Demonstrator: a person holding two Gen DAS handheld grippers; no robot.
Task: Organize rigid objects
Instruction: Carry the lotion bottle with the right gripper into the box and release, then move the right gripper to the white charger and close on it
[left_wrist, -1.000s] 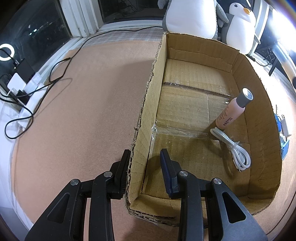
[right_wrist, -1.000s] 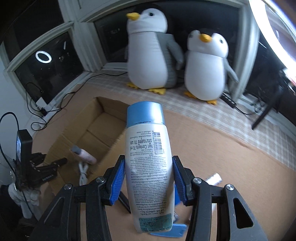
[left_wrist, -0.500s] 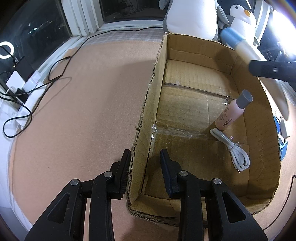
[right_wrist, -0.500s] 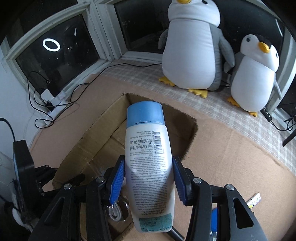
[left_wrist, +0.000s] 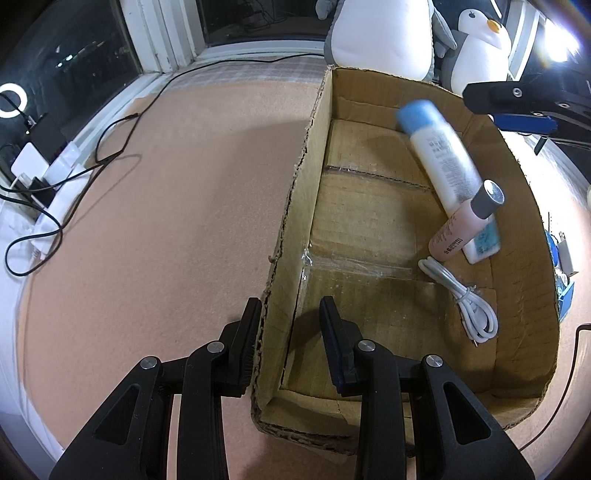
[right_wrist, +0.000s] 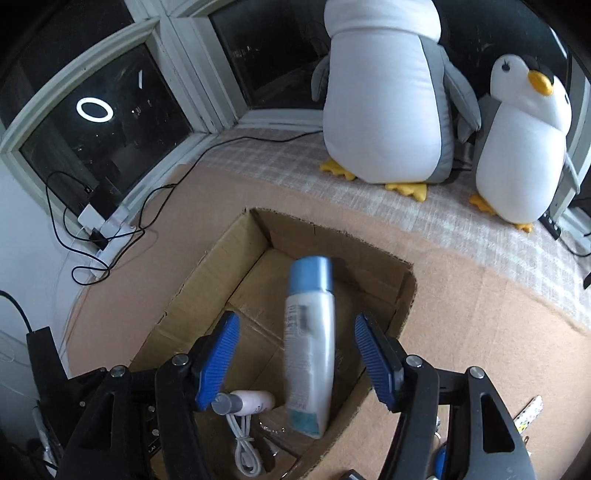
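The right gripper (right_wrist: 295, 362), jaws now spread, has released the bottle (right_wrist: 308, 347) into the box (left_wrist: 291, 206), whose wall the left gripper (left_wrist: 290, 326) straddles, jaws apart.

white bottle (right_wrist: 309, 354) with blue cap, blurry, tilted in the box (left_wrist: 515, 155), next to pink tube (left_wrist: 463, 225), white cable (left_wrist: 467, 299)
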